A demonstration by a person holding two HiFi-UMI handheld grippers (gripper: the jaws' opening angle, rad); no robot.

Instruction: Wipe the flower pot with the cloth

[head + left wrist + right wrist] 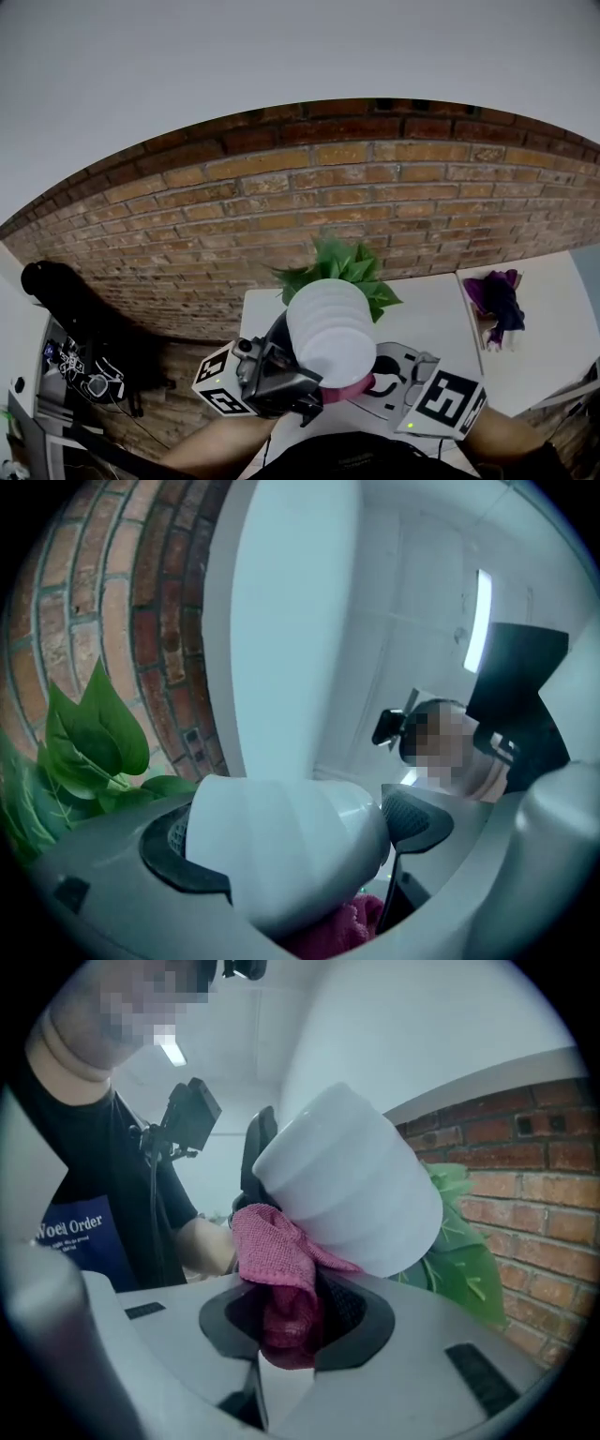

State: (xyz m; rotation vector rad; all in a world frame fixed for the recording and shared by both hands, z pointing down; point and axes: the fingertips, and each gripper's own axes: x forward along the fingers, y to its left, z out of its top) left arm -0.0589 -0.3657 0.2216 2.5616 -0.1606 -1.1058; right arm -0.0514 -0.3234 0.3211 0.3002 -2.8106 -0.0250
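Note:
A white ribbed flower pot (pixel 330 328) with a green leafy plant (pixel 342 267) is held up off the table, tipped so its base faces me. My left gripper (pixel 281 370) is shut on the pot (pixel 281 846), one pad on each side of its body. My right gripper (pixel 380 384) is shut on a pink cloth (pixel 277 1251), which bunches out of the jaws and presses against the lower side of the pot (pixel 352 1185). In the left gripper view the cloth (pixel 342 928) shows just under the pot. The leaves (pixel 459 1241) hang behind the pot.
A red brick wall (pixel 328 187) runs behind a white table (pixel 431 319). On a second white table at the right lies a purple and dark bundle (pixel 497 305). Black equipment (pixel 75 319) stands at the far left.

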